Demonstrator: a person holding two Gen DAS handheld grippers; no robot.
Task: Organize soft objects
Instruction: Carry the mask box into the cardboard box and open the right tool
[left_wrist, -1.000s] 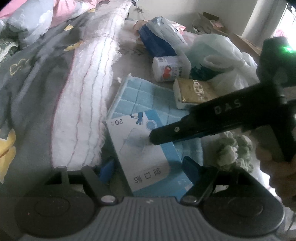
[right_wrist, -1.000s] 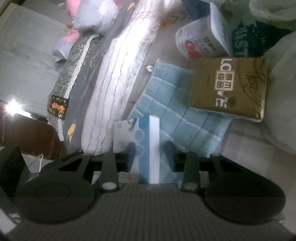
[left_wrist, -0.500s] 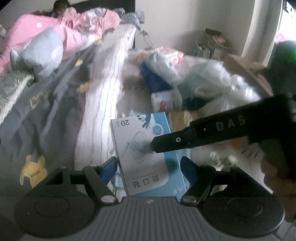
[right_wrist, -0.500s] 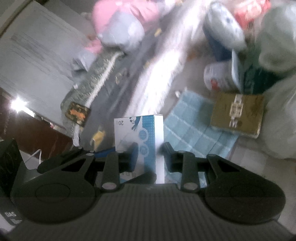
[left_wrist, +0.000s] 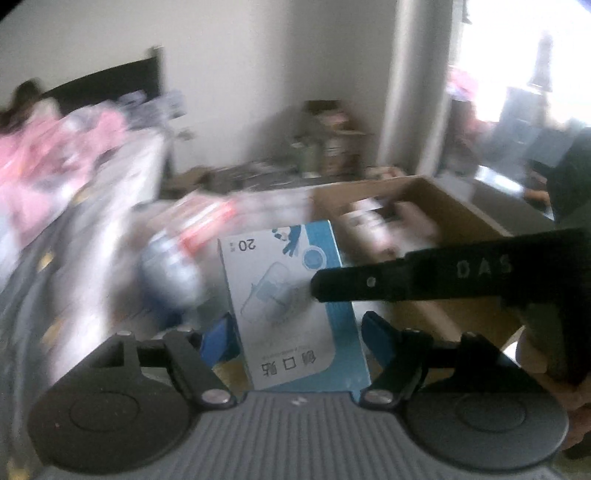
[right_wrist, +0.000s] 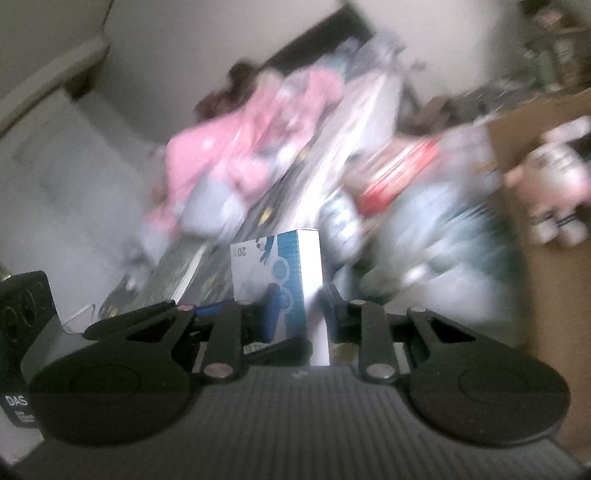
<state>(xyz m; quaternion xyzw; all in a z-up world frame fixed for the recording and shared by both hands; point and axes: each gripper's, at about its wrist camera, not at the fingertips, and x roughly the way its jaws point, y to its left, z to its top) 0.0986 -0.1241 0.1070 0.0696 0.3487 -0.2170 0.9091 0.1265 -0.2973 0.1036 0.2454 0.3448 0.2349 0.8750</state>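
A blue and white box (left_wrist: 291, 310) with Chinese print and "20" on it is held up in the air between both grippers. My left gripper (left_wrist: 295, 332) closes its blue pads on the box's two side edges. My right gripper (right_wrist: 295, 306) pinches the same box (right_wrist: 280, 273) across its flat faces; one of its black fingers (left_wrist: 388, 282) shows in the left wrist view lying across the box front. Both views are blurred by motion.
An open cardboard box (left_wrist: 436, 221) with soft items inside stands ahead on the right; it also shows in the right wrist view (right_wrist: 546, 155). A bed with pink bedding (left_wrist: 44, 158) lies to the left. Bags and packets (left_wrist: 207, 218) are piled between them.
Both grippers have lifted the blue and white box off the blue towel and swung it upward and right, so the cardboard box and far wall have come into view.
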